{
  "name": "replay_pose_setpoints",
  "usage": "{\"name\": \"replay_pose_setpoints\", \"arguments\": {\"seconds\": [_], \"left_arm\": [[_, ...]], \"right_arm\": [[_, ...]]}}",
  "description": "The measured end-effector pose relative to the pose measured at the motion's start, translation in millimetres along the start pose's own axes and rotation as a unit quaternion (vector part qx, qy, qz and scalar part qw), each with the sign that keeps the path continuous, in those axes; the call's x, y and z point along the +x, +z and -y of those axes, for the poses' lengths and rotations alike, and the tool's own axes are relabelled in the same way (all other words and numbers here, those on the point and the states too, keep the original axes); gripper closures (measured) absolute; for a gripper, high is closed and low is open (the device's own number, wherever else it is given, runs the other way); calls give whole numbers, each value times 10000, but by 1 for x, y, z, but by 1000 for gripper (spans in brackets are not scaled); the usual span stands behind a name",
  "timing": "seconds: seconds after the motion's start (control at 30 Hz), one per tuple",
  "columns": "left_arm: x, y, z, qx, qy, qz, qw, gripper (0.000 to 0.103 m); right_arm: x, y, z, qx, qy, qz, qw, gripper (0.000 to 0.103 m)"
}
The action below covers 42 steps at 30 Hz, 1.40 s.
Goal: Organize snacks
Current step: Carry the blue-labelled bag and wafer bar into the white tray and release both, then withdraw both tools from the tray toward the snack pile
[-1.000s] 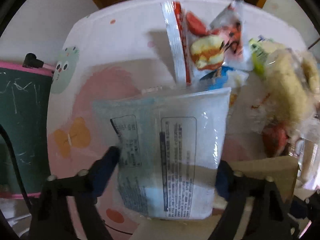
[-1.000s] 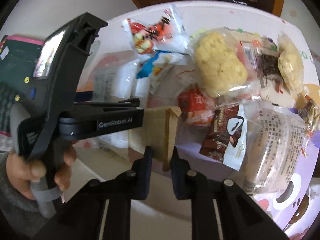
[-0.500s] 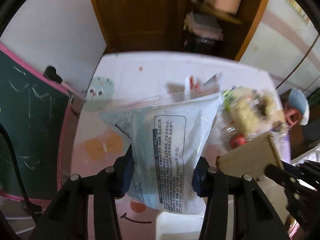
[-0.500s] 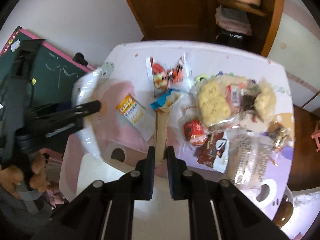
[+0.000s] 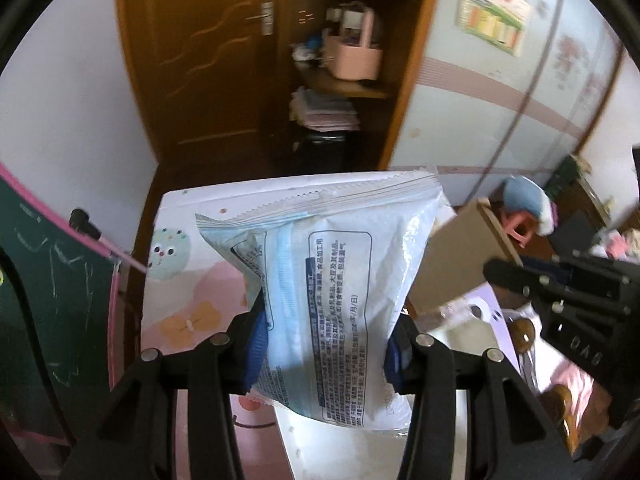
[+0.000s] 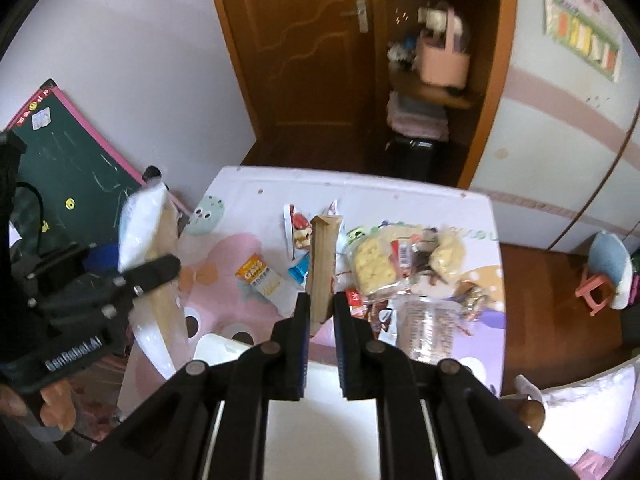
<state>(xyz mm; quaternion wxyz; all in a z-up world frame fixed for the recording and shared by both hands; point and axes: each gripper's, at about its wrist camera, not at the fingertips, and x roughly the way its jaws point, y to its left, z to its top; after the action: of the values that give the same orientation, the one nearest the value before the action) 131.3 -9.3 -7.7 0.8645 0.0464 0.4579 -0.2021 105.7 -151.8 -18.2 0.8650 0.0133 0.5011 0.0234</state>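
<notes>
Two grippers are loaded, and both have risen well clear of the table since a second ago. The left gripper [image 5: 322, 354] is clamped on a white pouch [image 5: 332, 288], blue pads pressing its lower sides; the pouch stands upright, sealed edge at 12 o'clock, printed panel facing the camera. One second earlier this pouch lay low over the table [image 5: 180, 280] among the other packets; the room's door and shelves now fill the upper view, so the lift is complete.

The right gripper [image 6: 322, 320] is closed on a cardboard piece [image 6: 322, 264], held edge-on between its jaws and pointing to 12 o'clock. Whether this is a box flap or a loose sheet cannot be told. In the left view the same cardboard sits at 3 o'clock of the pouch, near but apart.

The remaining snack pile [image 6: 404, 264] lies on the table at 1 o'clock of the right gripper, with an orange packet [image 6: 258, 278] at 10 o'clock.

Judgement: the pouch is ready for transfer; placement is not yet done, and most snacks remain unsorted.
</notes>
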Motion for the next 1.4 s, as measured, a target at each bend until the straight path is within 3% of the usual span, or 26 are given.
{"name": "replay_pose_setpoints", "arguments": {"seconds": [0.23,0.4,0.77,0.83,0.93,1.0,1.03,1.1,1.17,1.23,1.4], "left_arm": [[-25,-34,28,460,-146,-96,9988,57],[-17,-69,43,510,-144,-382,9979,57],[38,-140,60,216,460,-1101,9926,56],[42,-148,62,232,590,-1056,9924,55],[39,-152,68,272,713,-975,9923,50],[37,-154,69,239,822,-983,9915,24],[34,-154,70,210,805,-957,9919,19],[26,-154,71,144,853,-854,9926,16],[20,-154,72,151,933,-823,9921,13],[12,-155,73,126,1002,-786,9918,11],[-4,-157,75,32,1034,-747,9918,11]], "right_arm": [[-48,-28,-9,-31,-200,127,9997,92],[-59,-63,-12,-123,-179,-139,9997,92],[-1,-152,9,23,-47,-1337,9910,92],[9,-162,11,21,-33,-1493,9888,92],[21,-173,11,-11,-97,-1692,9855,91],[21,-176,10,-1,-132,-1715,9851,90],[20,-176,9,-38,-171,-1694,9854,89],[15,-175,7,-88,-248,-1605,9867,82],[7,-175,7,-109,-328,-1487,9883,67],[-1,-175,7,-112,-378,-1370,9898,62],[-19,-175,7,-40,-328,-1225,9919,60]]}}
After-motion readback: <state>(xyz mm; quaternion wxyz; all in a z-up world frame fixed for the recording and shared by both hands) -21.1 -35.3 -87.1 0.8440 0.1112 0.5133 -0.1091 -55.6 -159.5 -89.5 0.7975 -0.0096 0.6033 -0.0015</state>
